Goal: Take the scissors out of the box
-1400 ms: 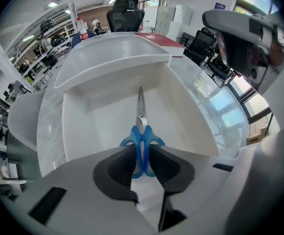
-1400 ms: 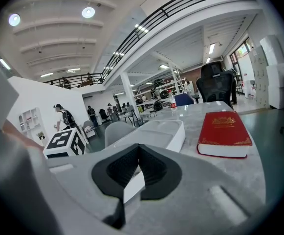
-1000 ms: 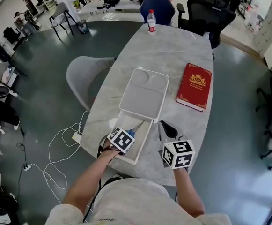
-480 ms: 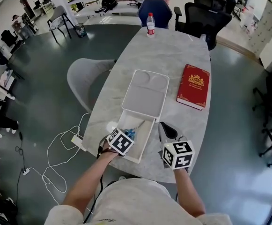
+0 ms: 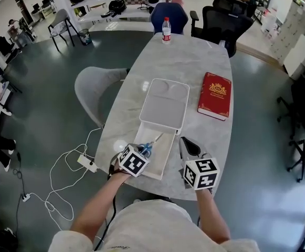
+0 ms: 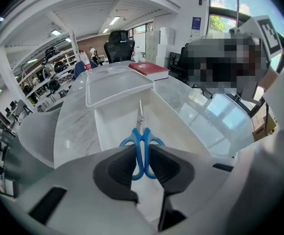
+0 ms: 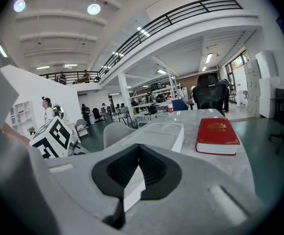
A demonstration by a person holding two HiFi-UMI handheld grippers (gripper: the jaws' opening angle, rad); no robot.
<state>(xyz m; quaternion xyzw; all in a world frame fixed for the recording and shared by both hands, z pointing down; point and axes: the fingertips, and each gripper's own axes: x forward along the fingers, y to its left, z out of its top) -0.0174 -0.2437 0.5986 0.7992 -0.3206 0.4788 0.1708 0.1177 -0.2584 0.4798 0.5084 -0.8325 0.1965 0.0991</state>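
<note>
The scissors (image 6: 141, 140) have blue handles and steel blades that point away from me. My left gripper (image 6: 142, 161) is shut on the handles, over the near end of the open white box (image 6: 110, 126). In the head view the scissors (image 5: 153, 142) slant up and to the right inside the box (image 5: 164, 163), with the left gripper (image 5: 144, 152) at its near left corner. My right gripper (image 5: 187, 144) rests shut on the table just right of the box, holding nothing. In the right gripper view its jaws (image 7: 139, 153) meet at the tips.
The box's white lid (image 5: 164, 105) lies on the marble table (image 5: 194, 67) just beyond the box. A red book (image 5: 215, 95) lies to the right of the lid. A water bottle (image 5: 166, 30) stands at the far end. A grey chair (image 5: 92, 91) is at the left.
My left gripper stays shut on the scissors and has shifted slightly towards me and up. The right gripper has hardly moved.
</note>
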